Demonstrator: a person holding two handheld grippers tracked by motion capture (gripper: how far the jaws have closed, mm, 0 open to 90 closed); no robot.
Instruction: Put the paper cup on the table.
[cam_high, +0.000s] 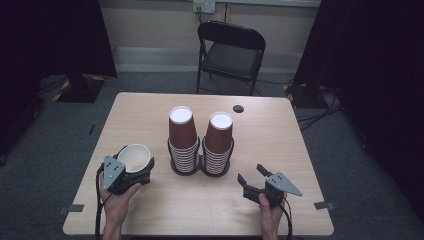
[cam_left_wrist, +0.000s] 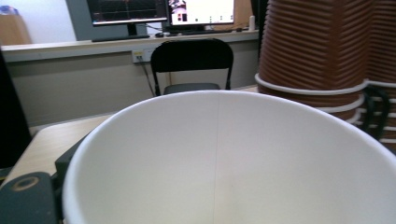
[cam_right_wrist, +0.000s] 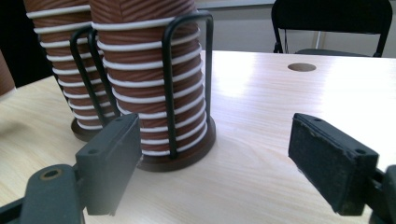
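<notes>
High view: a pale wood counter (cam_high: 150, 210) stands on grey carpet, with a black folding chair (cam_high: 231, 50) beyond its far edge, dark curtains to left and right, and a round cable hole (cam_high: 238, 108) near the far right. At mid-counter, two stacks of brown paper cups (cam_high: 200, 137) sit upside down in a black wire rack (cam_high: 200, 167). At near left, the left gripper (cam_high: 131, 172) holds a single cup (cam_high: 134, 156) with its white inside open upward and tipped slightly toward the camera, its long axis close to upright. Its jaws are hidden under and behind the cup, so the exact grip is hard to make out. In the left gripper view the cup's white interior (cam_left_wrist: 224, 163) crops off the lower frame, with monitors blurred behind. At near right, the right gripper (cam_high: 252, 179) points far-left toward the rack, its jaws spread wide with nothing between them.
</notes>
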